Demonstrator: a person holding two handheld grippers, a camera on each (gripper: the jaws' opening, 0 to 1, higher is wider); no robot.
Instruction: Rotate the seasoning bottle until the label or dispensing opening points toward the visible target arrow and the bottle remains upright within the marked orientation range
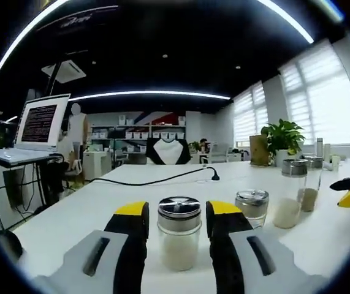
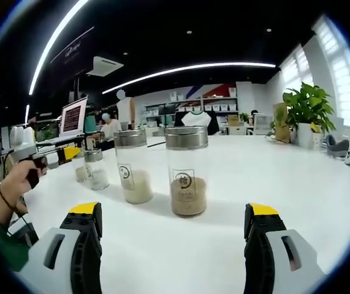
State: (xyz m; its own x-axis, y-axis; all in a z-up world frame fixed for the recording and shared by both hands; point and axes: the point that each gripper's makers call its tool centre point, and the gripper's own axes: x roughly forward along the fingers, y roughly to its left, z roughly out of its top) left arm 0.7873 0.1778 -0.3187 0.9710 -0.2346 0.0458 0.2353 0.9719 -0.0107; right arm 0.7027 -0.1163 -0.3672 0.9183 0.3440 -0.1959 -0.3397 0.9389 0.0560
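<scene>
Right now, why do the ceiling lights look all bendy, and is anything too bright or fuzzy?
In the left gripper view the fisheye lens bends the ceiling light into an arc, and the windows glare white. In the right gripper view the light strip curves too, the jar in front looks sharp with a soft shadow on the table, and the far shelves look small and hazy.
</scene>
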